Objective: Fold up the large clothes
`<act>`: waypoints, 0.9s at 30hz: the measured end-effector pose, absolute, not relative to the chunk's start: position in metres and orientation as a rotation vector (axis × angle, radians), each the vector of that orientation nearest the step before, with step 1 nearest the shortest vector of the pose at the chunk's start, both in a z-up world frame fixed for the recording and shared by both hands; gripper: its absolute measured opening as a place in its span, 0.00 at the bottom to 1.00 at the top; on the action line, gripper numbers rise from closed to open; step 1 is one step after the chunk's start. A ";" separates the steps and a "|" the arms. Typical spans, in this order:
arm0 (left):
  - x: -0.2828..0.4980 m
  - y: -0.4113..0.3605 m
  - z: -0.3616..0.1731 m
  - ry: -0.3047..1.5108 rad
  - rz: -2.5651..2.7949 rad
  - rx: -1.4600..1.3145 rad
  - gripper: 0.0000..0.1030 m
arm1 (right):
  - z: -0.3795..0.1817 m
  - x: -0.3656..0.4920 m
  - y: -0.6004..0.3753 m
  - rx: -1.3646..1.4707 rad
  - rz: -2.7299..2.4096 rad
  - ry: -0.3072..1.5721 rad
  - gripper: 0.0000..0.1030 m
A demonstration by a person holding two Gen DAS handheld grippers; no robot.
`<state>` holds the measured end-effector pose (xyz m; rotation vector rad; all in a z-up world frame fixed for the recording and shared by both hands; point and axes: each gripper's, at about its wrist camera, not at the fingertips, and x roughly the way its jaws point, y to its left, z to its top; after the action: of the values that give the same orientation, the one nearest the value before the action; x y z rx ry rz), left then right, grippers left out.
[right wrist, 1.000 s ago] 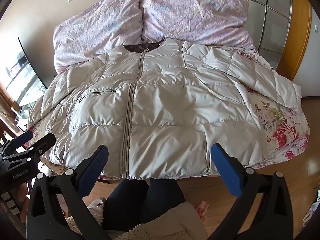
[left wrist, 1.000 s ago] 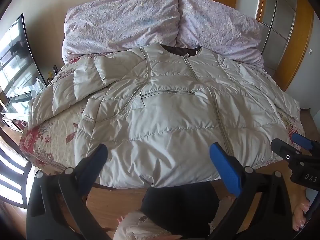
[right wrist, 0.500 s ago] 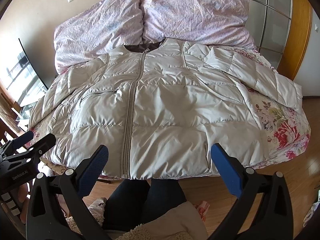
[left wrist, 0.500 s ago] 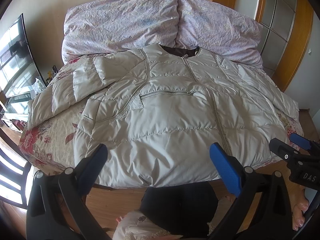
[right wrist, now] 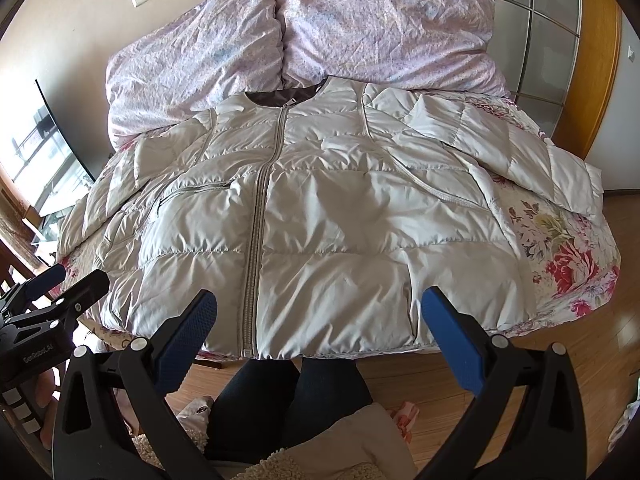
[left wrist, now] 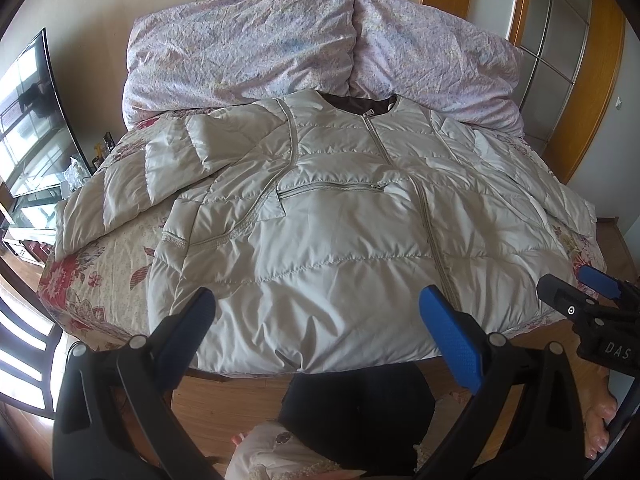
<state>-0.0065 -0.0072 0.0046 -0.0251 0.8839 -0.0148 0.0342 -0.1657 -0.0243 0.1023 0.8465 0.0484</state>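
A large pale beige quilted jacket [left wrist: 344,224] [right wrist: 320,216] lies flat and zipped on the bed, front up, collar toward the pillows, hem at the near edge. Both sleeves spread outward, the left sleeve [left wrist: 132,184] and the right sleeve [right wrist: 520,152]. My left gripper [left wrist: 316,320] hovers open just before the hem, holding nothing. My right gripper [right wrist: 320,316] is open too, above the hem near the zipper's end. Each gripper shows at the edge of the other's view: the right one [left wrist: 592,300] and the left one [right wrist: 52,292].
The bed carries a floral cover [right wrist: 568,256] and two lilac pillows [left wrist: 248,48] [right wrist: 384,28] at the head. A person's dark-trousered legs [right wrist: 296,396] stand on the wooden floor [right wrist: 560,344] at the bed's foot. A television [left wrist: 28,116] stands left, a wooden-framed door [right wrist: 560,40] right.
Both views have shifted only slightly, with the jacket sitting a touch higher in frame. The jacket lies as before and both grippers stay open.
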 end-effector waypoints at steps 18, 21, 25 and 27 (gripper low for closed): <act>-0.007 -0.008 0.006 0.883 -0.019 -0.028 0.98 | -0.024 0.035 -0.166 0.102 0.049 0.846 0.99; -0.007 -0.009 0.006 0.883 -0.019 -0.028 0.98 | -0.024 0.036 -0.166 0.102 0.049 0.846 0.99; -0.007 -0.008 0.006 0.883 -0.019 -0.028 0.98 | -0.023 0.035 -0.166 0.101 0.048 0.844 0.99; -0.007 -0.008 0.006 0.883 -0.019 -0.028 0.98 | -0.023 0.035 -0.167 0.101 0.048 0.843 0.99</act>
<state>-0.0066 -0.0082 0.0063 -0.0276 0.8826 -0.0187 0.0355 -0.1670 -0.0233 0.1011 0.8429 0.0478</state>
